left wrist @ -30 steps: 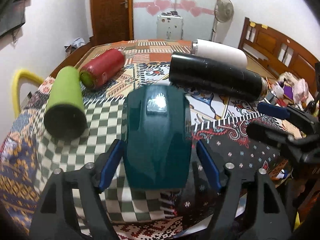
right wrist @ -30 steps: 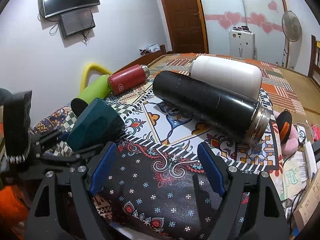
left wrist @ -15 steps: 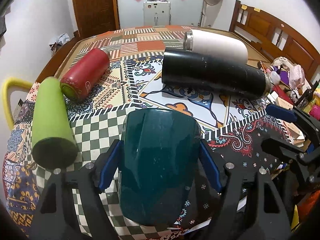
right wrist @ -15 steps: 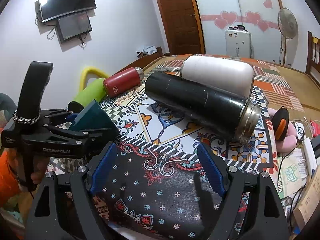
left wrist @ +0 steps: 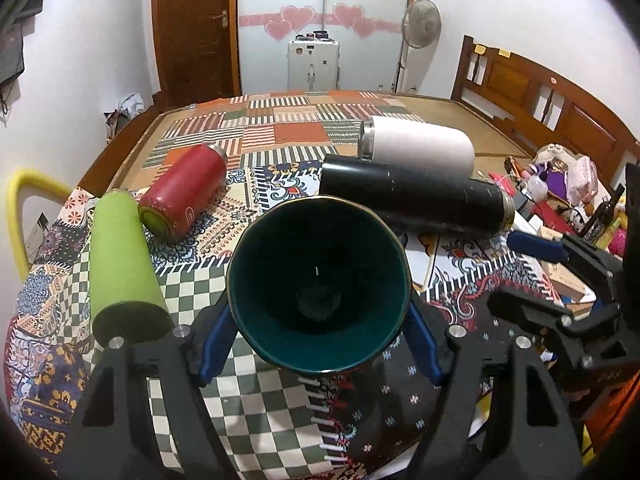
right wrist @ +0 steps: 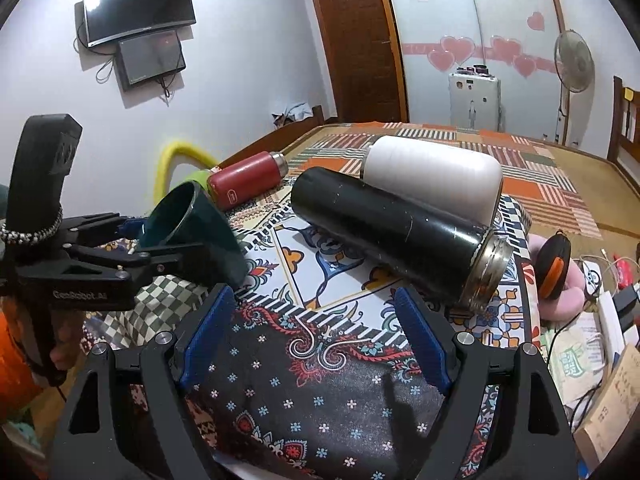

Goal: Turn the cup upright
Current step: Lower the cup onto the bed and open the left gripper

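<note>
Rotation is midway: left gripper (left wrist: 320,332) clamps the dark teal flared ceramic cup (left wrist: 318,292), tilted mouth-up above the patchwork-clothed counter (left wrist: 280,136). Next, level and lower it. Right gripper (right wrist: 314,336) idles, fingers apart.

Bright, even indoor light; strong fisheye curvature, dark corners, mild blur.

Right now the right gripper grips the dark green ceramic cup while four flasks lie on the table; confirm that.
Wrong gripper: the left gripper grips the dark green ceramic cup, as the left wrist view shows. The right gripper is open and empty.
</note>
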`<state>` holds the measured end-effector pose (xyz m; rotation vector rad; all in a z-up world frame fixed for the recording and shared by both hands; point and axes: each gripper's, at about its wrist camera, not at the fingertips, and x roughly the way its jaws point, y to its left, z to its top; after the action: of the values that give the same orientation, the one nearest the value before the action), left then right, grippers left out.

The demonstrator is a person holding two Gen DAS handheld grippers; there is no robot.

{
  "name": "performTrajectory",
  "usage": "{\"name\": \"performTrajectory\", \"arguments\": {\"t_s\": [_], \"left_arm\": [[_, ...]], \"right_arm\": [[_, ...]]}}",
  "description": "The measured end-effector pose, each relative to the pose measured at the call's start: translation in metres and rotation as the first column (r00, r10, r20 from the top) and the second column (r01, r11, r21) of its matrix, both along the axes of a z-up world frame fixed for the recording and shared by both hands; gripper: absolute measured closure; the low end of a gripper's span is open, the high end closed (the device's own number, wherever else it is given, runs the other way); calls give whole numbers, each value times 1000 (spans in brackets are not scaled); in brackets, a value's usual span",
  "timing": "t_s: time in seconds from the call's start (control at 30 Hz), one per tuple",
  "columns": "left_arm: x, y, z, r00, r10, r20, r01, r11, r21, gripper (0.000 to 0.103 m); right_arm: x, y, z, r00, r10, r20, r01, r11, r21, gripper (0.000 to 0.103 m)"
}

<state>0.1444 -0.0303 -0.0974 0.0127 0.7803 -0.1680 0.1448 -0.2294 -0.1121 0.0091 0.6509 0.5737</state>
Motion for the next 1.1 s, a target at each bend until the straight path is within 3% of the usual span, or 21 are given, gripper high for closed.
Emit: {"name": "performTrajectory", "arguments": {"t_s": [0.53, 0.63, 0.87, 1.1], "left_arm": [[-3, 1, -7, 1000, -10, 3, 10, 1000, -6, 29], [-9, -2, -4, 1000, -10, 24, 9, 1000, 25, 29], [-37, 0, 23, 991, 4, 130, -7, 1000, 21, 23], [-81, 16, 65, 959, 62, 278, -59, 998, -19, 23]], "right_arm": [[2, 12, 0, 1000, 8, 1, -8, 1000, -28, 22], [0, 14, 3, 1000, 9, 7, -9, 1000, -28, 22], [-14, 19, 20, 999, 6, 46, -5, 1000, -27, 22], [-44, 25, 52, 991, -9, 136, 11, 1000, -13, 22]]}}
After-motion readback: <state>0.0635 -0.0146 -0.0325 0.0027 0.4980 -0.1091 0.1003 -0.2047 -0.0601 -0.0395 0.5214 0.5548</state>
